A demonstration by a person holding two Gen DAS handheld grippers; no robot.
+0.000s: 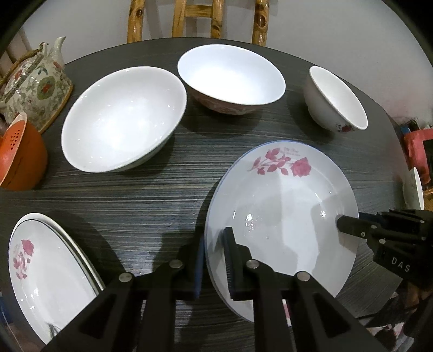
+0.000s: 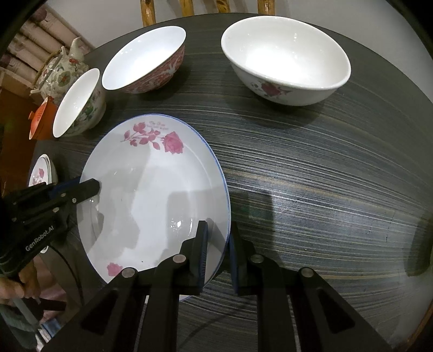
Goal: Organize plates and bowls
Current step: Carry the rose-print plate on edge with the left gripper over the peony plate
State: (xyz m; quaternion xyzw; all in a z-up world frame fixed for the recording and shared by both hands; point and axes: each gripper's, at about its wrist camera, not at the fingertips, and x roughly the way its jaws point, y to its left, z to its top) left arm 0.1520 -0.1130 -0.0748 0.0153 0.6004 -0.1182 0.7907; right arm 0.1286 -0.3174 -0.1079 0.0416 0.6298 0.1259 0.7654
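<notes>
A white plate with pink roses and a blue rim [image 1: 281, 200] [image 2: 151, 195] sits in the middle of the dark table. My left gripper [image 1: 215, 241] [image 2: 92, 186] is shut on its left rim, one finger over the rim and one under. On the opposite rim my right gripper [image 2: 218, 230] [image 1: 343, 222] is shut the same way. Whether the plate rests on the table I cannot tell. A stack of matching plates [image 1: 46, 276] [image 2: 40, 173] lies at the near left. Behind stand a wide white bowl [image 1: 121, 119] [image 2: 78, 103], a red-patterned bowl [image 1: 230, 78] [image 2: 146, 59] and a rose-marked bowl [image 1: 335, 100] [image 2: 286, 59].
A flowered teapot [image 1: 35, 81] [image 2: 62, 70] and an orange pot [image 1: 19, 157] [image 2: 40, 116] crowd the far left edge of the striped table [image 2: 311, 176]. A bamboo chair back [image 1: 197, 19] rises behind the table. A person's hand [image 2: 16, 287] holds the left gripper.
</notes>
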